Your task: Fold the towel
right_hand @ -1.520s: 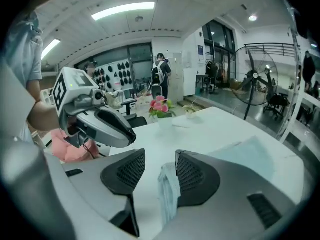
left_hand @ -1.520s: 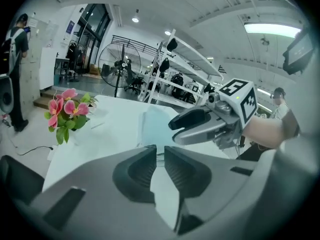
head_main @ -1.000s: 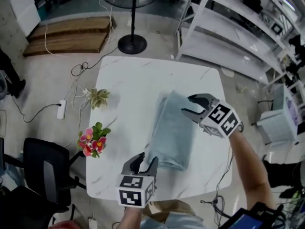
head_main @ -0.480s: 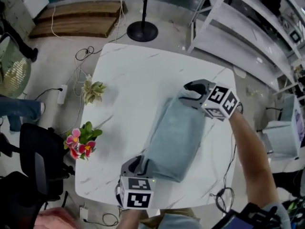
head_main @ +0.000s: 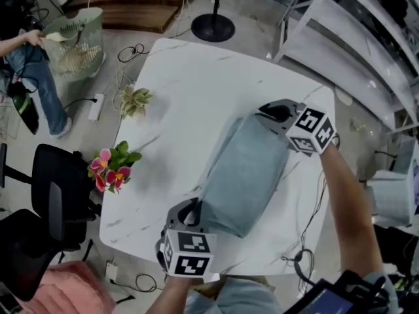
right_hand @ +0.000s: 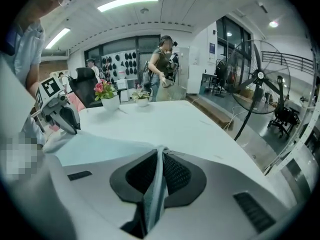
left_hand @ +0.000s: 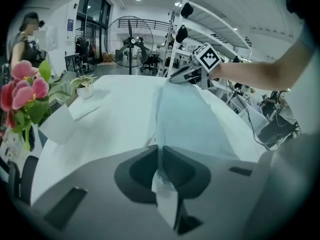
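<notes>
1. Table [head_main: 177, 90]: white, marble-veined top, filling the middle of the head view.
2. Shelving [head_main: 340, 31]: white racks, upper right of the frame, off the table.
3. Towel [head_main: 245, 172]: pale blue and already doubled into a long strip. It lies flat on the table on a diagonal, from lower centre up to right of centre. You hold it at its two ends.
4. Office chair [head_main: 55, 201]: black, lower left, on the floor just beside the table edge.
5. Basket [head_main: 77, 41]: pale green, upper left, with a person's hand at its rim.
6. Fan stand [head_main: 213, 26]: black round base and pole, top centre.
7. Your right gripper [head_main: 267, 114]: at the towel's upper end, right of centre. Its jaws have just been closing, and they now pinch a fold of towel edge that stands upright between the pads.
8. Your left gripper [head_main: 190, 213]: at the towel's lower end, bottom centre. Its jaws have likewise just been closing and are clamped on the towel's corner.
9. Pink flowers [head_main: 108, 172]: potted, at the table's left edge.
10. Small green plant [head_main: 134, 100]: on the table's upper-left part, well apart from the towel.
11. Power strip [head_main: 98, 106]: white, on the floor left of the table.
</notes>
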Available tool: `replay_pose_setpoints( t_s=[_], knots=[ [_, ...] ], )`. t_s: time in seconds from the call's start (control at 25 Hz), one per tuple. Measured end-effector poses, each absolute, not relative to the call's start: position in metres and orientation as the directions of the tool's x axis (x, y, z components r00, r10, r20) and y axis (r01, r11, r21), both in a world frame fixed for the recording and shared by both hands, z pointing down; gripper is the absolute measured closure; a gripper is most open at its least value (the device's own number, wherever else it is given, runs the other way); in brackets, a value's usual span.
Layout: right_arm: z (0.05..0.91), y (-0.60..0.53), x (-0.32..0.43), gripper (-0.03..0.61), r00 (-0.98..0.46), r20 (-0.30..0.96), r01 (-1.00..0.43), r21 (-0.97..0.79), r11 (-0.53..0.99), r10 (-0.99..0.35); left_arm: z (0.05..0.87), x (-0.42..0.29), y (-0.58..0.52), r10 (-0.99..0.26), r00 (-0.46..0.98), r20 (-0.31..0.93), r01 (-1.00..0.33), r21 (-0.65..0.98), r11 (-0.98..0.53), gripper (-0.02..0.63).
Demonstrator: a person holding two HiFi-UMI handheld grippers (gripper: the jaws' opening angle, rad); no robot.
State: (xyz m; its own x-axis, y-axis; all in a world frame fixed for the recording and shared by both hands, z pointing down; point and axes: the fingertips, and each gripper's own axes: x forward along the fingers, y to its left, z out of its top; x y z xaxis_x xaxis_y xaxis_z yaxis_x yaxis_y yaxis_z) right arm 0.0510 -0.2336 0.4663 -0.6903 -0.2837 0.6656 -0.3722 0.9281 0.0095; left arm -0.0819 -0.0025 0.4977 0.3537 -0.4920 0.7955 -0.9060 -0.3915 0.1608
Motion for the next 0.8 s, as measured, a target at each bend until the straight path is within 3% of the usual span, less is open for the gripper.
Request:
replay_pose_setpoints(
  t_s=[0.48, 0.8],
  knots=[
    [0.366, -0.215, 0.044, 0.534, -0.768, 0.514, -0.368, 0.136, 0.92, -0.383, 0.427, -0.076, 0.018, -0.606, 0.371, 0.703, -0.911, 0.148, -0.385, 0.581],
    [0.355, -0.218, 0.013, 0.529, -0.755, 0.55, -0.312, 0.179, 0.933, -0.357, 0.421, -0.083, 0.026, -0.609, 0.391, 0.69, -0.913, 0.21, -0.349, 0.581]
  ],
)
